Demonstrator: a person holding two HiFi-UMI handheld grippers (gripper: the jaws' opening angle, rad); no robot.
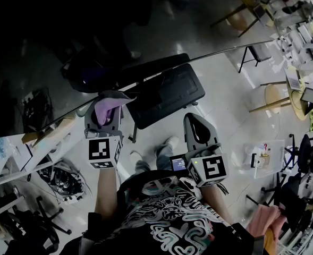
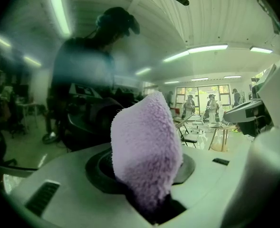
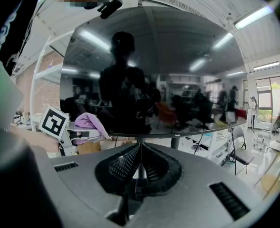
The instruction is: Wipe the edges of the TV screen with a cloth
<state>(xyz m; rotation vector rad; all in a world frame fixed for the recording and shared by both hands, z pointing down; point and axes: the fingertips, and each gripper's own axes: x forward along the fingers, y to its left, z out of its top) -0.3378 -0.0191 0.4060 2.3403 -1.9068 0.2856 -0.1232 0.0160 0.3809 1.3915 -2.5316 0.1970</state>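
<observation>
- left gripper (image 1: 104,112) is held up in front of the body, its jaws closed on a purple cloth (image 2: 147,146) that stands out past the tips.
- its marker cube (image 1: 104,152) faces the head camera, with the left forearm (image 1: 107,193) straight below it.
- right gripper (image 3: 140,151) is beside the left one, not touching, a little lower in the head view; its jaws are pressed together with nothing between them.
- right forearm (image 1: 216,196) reaches forward from the torso.

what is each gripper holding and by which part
The left gripper grips the cloth by one bunched end; the rest sticks out past the jaws. The right gripper is shut on nothing.
</observation>
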